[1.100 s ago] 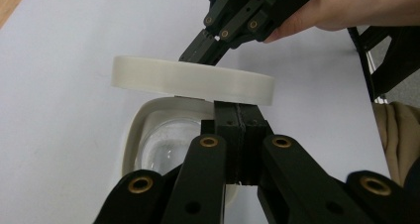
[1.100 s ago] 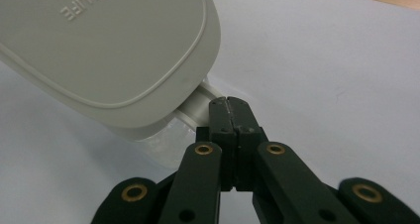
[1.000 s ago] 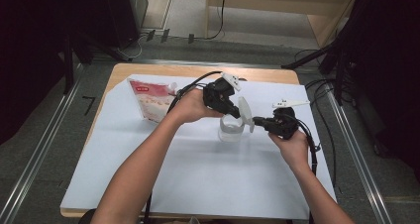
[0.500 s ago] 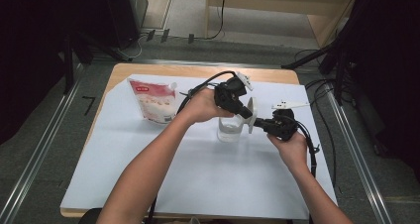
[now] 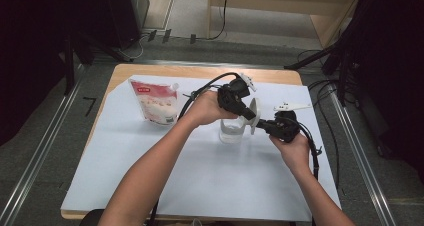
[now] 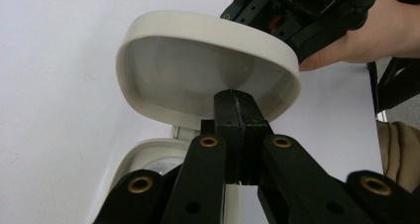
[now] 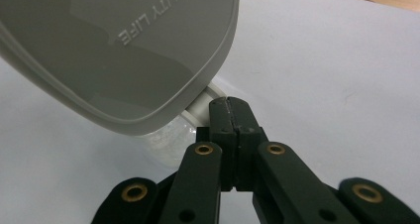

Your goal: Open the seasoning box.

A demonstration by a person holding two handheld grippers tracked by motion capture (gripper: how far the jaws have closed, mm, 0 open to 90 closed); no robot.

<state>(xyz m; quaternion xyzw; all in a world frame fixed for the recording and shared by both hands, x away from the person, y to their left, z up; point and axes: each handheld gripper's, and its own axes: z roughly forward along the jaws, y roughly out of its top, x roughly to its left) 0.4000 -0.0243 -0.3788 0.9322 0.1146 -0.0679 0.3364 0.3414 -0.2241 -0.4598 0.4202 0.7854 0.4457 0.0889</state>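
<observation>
A clear container with a hinged white lid stands mid-table on the white mat. The lid is swung up and stands open. My left gripper comes in from the left, shut, its tips against the lid. In the left gripper view the closed left gripper touches the lower rim of the lid, above the container's rim. My right gripper comes in from the right, shut. In the right gripper view the right gripper sits at the hinge under the lid, beside the container.
A red and white pouch stands at the back left of the mat. Black cables trail from both grippers. The wooden table edge runs along the back, with metal rails on the floor at both sides.
My left gripper has shifted a little to the right against the lid. The right hand has kept still.
</observation>
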